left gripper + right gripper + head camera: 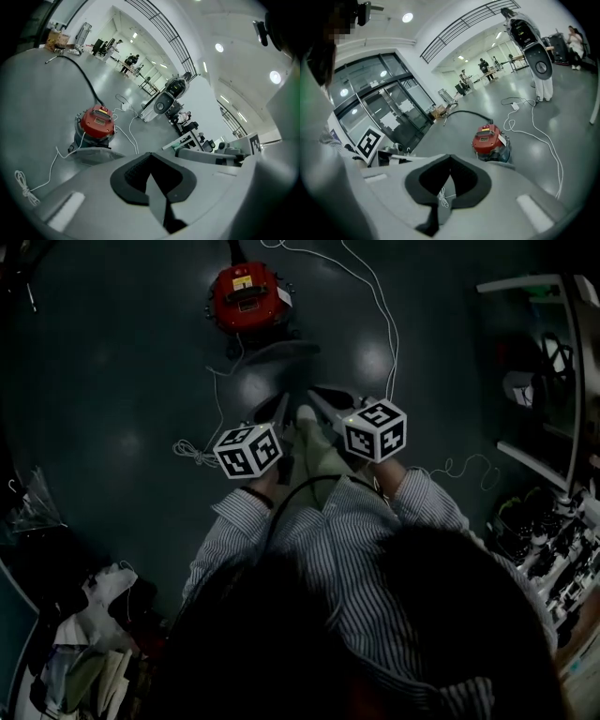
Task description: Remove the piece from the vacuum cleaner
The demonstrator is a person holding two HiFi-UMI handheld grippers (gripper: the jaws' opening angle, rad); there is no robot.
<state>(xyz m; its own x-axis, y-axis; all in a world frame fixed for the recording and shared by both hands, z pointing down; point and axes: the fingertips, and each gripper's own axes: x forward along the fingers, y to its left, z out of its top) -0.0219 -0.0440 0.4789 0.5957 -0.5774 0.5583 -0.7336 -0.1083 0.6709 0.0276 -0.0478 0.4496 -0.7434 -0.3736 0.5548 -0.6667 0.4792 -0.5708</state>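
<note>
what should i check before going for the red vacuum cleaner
1. Vacuum cleaner in sight, upright on the floor: ok.
2. Left gripper and right gripper empty: ok.
3. Fingers open for a grasp: not ok, both pairs are shut.
4. Grippers at the vacuum cleaner: not ok, both are held near the body, well short of it.
5. Piece to remove picked out: cannot tell; a black hose runs from the top.
6. Path: not ok, a white cable lies loose on the floor beside it.

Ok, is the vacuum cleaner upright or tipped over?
Upright: the vacuum cleaner sits on its base, red top facing up.
</note>
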